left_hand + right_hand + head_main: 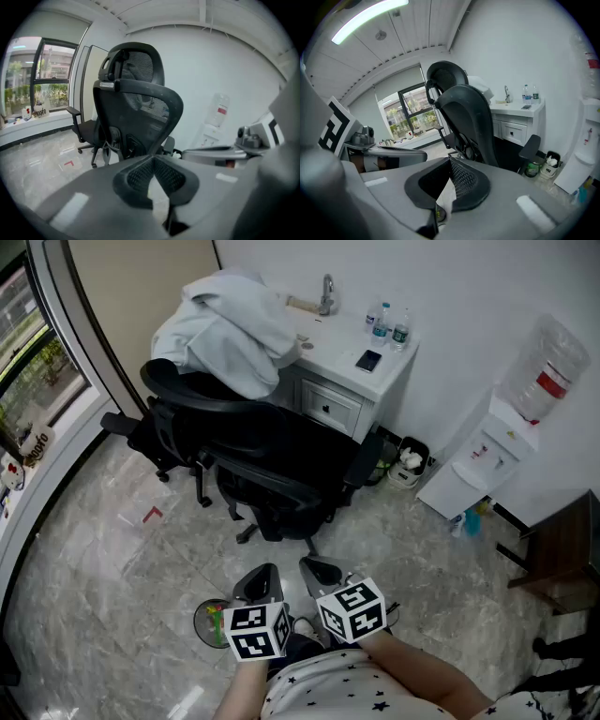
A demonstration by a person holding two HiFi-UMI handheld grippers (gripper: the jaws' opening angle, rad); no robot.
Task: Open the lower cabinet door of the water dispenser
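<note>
The white water dispenser [480, 463] stands against the right wall with a bottle [544, 371] on top. Its lower cabinet door [448, 491] is closed. Both grippers are held low near my body, far from the dispenser. The left gripper [260, 579] and the right gripper [322, 570] sit side by side, each shut with nothing between the pads. The left gripper view has its shut jaw tips [152, 159] aimed at the chair, with the dispenser [213, 127] small behind. In the right gripper view the jaw tips [449, 160] meet too, and the dispenser [587, 140] is at the right edge.
A black office chair [272, 465] stands between me and a white counter [352, 371] with bottles and a phone. A white garment [230, 329] lies over a second chair. A small bin [410, 463] and a blue bottle [472, 519] sit near the dispenser. A dark table [567, 549] is at the right.
</note>
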